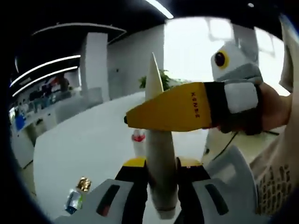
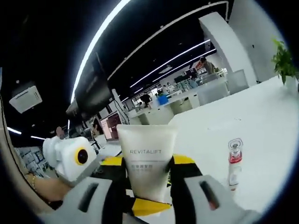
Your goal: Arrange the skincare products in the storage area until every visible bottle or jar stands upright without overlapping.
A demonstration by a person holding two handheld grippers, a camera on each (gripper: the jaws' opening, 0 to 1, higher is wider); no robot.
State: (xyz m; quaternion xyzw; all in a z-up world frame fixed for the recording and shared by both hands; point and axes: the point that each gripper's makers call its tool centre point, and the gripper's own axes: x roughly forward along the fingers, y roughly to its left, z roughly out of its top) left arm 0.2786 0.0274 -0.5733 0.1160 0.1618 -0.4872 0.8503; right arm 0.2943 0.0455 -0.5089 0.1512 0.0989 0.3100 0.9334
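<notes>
a white squeeze tube (image 2: 146,161) printed "revitalift" is clamped between the jaws of both grippers, lifted clear of the tabletop. in the right gripper view its broad flat face shows, the wide crimped end up and the body narrowing downward. in the left gripper view the same tube (image 1: 159,154) appears edge-on, thin at the top and swelling toward its lower end, standing roughly upright in the frame. a small clear bottle (image 2: 234,164) with a red band and a clear cap stands upright on the tabletop, well apart from the tube; it shows in the left gripper view (image 1: 138,140) too. a small gold-topped item (image 1: 80,190) lies on the tabletop, too blurred to identify.
</notes>
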